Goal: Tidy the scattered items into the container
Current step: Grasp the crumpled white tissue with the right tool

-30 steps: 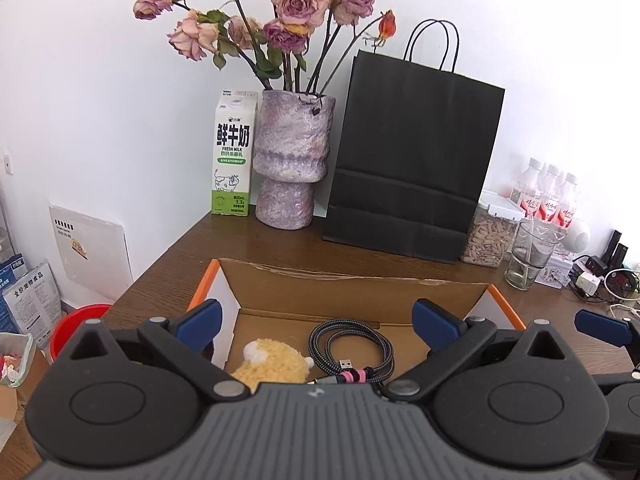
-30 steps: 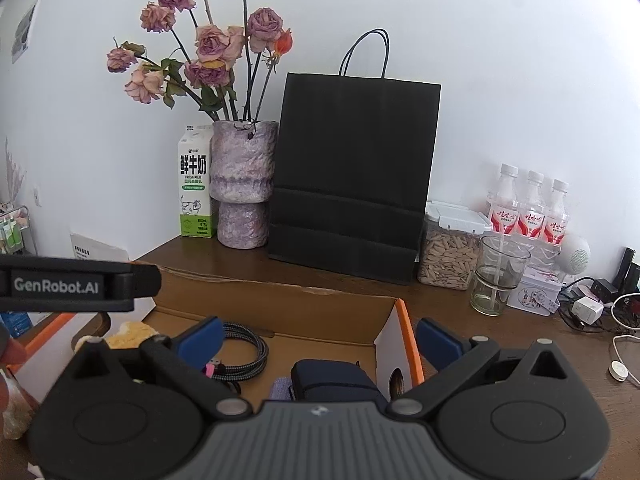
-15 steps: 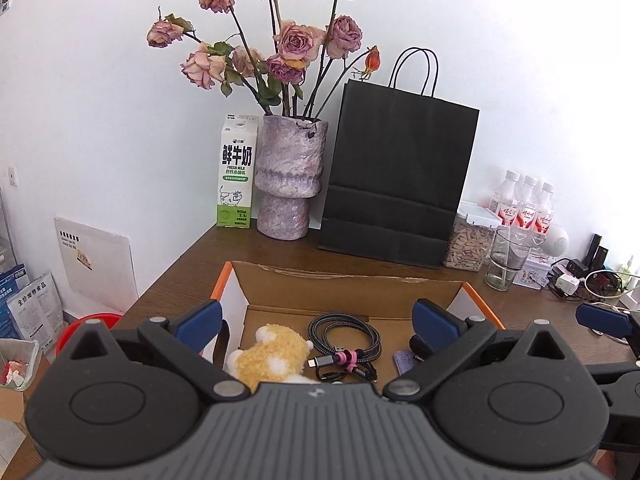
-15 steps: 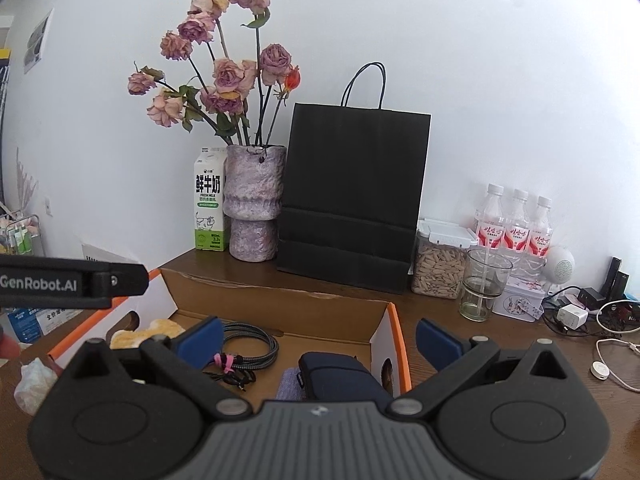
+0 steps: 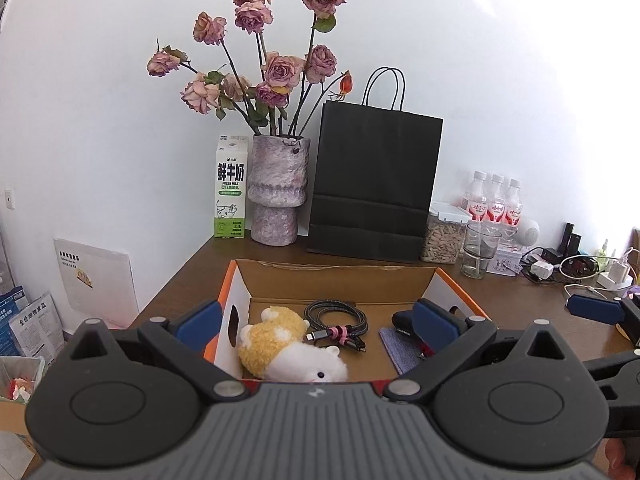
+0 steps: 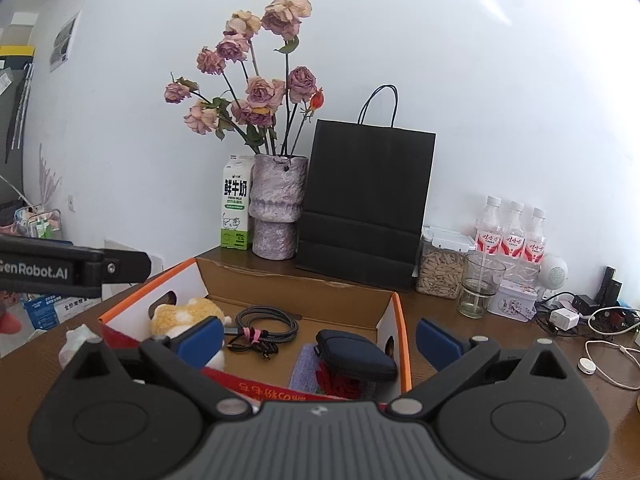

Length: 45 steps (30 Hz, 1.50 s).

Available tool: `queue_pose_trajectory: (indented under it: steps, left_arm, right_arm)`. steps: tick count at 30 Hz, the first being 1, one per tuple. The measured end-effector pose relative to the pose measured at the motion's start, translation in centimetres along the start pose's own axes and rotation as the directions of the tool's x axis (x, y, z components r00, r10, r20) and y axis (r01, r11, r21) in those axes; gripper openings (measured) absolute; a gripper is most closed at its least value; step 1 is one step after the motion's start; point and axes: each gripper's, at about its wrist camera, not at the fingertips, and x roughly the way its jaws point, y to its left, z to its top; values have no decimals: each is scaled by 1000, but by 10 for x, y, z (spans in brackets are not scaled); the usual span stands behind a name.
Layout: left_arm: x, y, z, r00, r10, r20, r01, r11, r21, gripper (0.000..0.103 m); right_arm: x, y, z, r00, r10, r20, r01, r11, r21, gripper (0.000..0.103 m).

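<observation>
Both claws are held spread and empty above the near edge of the cardboard box [image 5: 336,276]. The left gripper [image 5: 316,320] is seen with its blue pads wide apart, nothing pinched between them; the right gripper [image 6: 320,340] is likewise carried spread, nothing gripped. Inside the box, the plush toy [image 5: 280,332] is lying at the left end, the coiled cable [image 5: 336,318] is resting just beside it toward the middle, and the dark pouch [image 6: 354,354] is sitting at the right end on a purple cloth [image 6: 306,364]. The task looks close to finished, it can be judged. One loose thing may be left: a crumpled white scrap [image 6: 78,342] is seen on the table, outside the box's left wall. It lies down and to the left of the right claw, so the left hand is judged nearer. Its long axis cannot be told.
</observation>
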Motion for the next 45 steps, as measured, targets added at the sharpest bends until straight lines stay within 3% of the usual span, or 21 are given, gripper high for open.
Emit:
queue_pose_trajectory:
  steps: [9,20,26,32,45]
  left_arm:
    - [-34,6,-26,1000,-5,2,5,999,33,103]
    - [-53,19,-67,997,-12,-81,15,999,44,103]
    - [-53,33,-106,982,3,-191,-3,1000,2,103]
    - [-51,41,-125,967,20,-253,-25,1000,-15,103]
    - [-44,40,-130,959,29,-281,-33,999,-11,103]
  right_arm:
    - [-43,12,-24,1000,23,12,-23,1000,-5,103]
    - [-76,27,-62,999,33,-25,-33,999,8,103]
    - [-80,30,-101,991,42,-129,-37,998,41,103]
    - [-75,29,-135,970,22,-242,-7,998,62,103]
    - [-49,34,-135,962,56,-268,-31,995,95,90]
